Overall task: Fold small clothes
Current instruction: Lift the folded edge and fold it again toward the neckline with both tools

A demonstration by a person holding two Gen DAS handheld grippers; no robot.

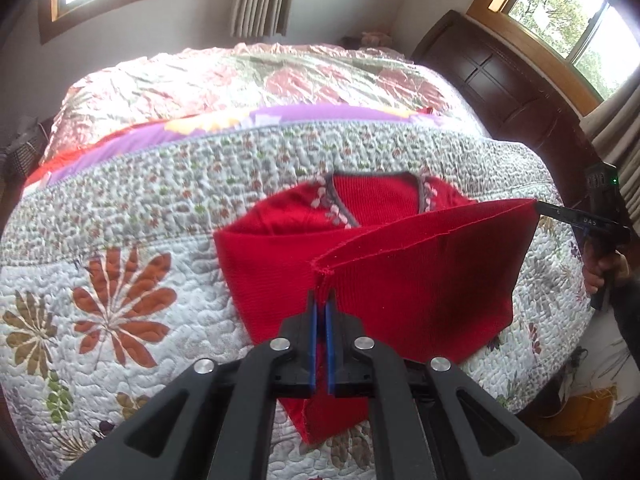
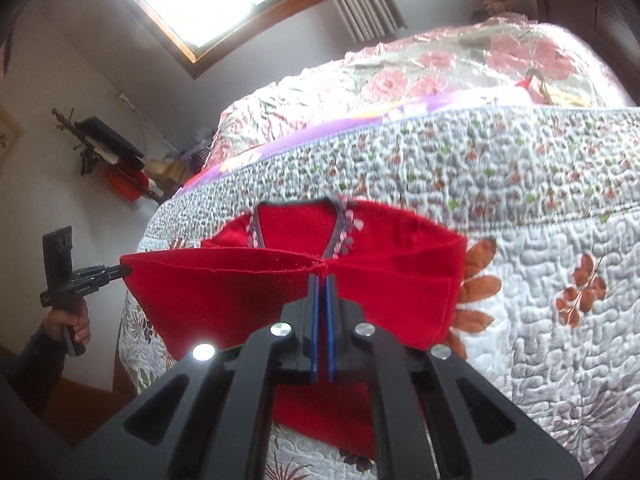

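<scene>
A small red knit top (image 1: 400, 280) (image 2: 224, 292) lies on the quilted bedspread (image 1: 140, 240) (image 2: 520, 280), its grey, pink-flecked neckline (image 1: 376, 196) (image 2: 296, 220) at the far end. The near hem is lifted off the quilt and stretched between both grippers. My left gripper (image 1: 322, 294) is shut on one end of that hem; in the right wrist view it shows at far left (image 2: 127, 270). My right gripper (image 2: 322, 278) is shut on the other end and pinches the hem's corner at the right of the left wrist view (image 1: 538, 205).
A pink floral cover (image 1: 260, 76) and a purple sheet (image 1: 300, 116) lie further up the bed. A dark wooden headboard (image 1: 500, 80) stands at the right. A cluttered shelf (image 2: 108, 152) hangs by the bed's left side. A person's hands (image 1: 600, 272) (image 2: 68, 320) hold the grippers' handles.
</scene>
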